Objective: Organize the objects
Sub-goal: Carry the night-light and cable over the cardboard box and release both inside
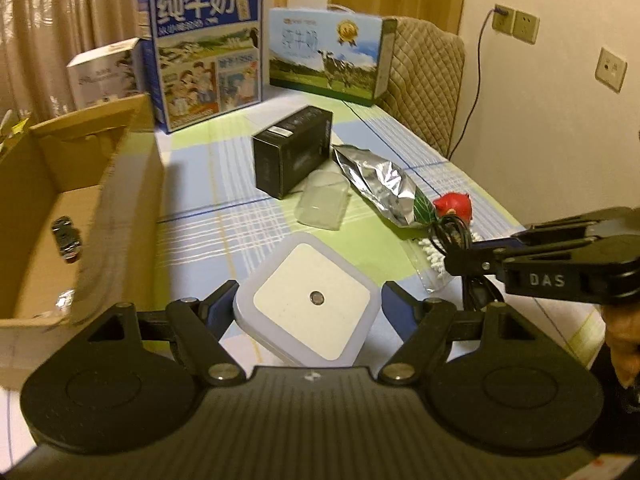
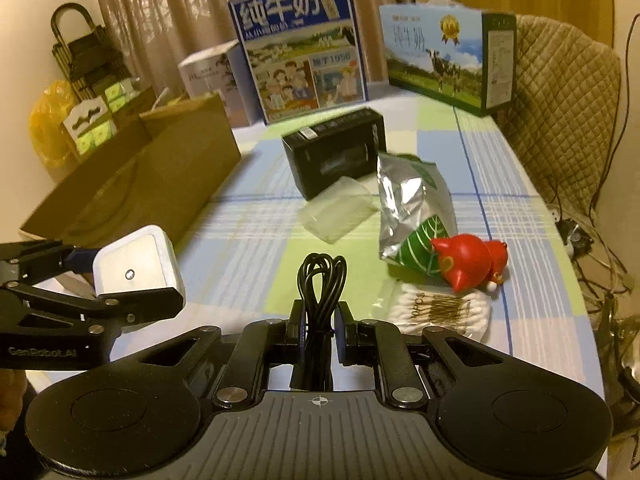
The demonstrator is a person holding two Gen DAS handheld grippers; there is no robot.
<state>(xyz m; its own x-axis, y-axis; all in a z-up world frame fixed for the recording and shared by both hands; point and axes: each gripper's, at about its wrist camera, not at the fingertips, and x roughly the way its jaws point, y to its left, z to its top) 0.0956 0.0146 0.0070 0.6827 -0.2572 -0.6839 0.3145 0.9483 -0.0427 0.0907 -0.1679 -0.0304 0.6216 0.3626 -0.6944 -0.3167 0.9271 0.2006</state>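
Carton [image 1: 120, 168]: open brown box at the left of the left wrist view; 1 small dark item lies on its floor, too blurred to name.
Left gripper [image 1: 308, 304]: closed on the white night light [image 1: 310, 304], held above the cloth at lower centre, just right of the carton wall. In the right wrist view the same light [image 2: 138, 266] shows at the left edge.
Right gripper [image 2: 320, 324]: closed on a black cable [image 2: 322, 280], whose loops stand up between the fingers at lower centre.
Still on the table [image 2: 520, 208]: black box [image 2: 336, 152], clear case [image 2: 338, 210], foil bag [image 2: 404, 200], red toy [image 2: 468, 262], cotton swabs [image 2: 440, 310], from centre to right.
Step in hand: I judge both grippers are carrying their items toward the carton.
Next move: the light must go left over the carton wall and then be released inside; the cable follows, with care that its loops do not catch on the rim.
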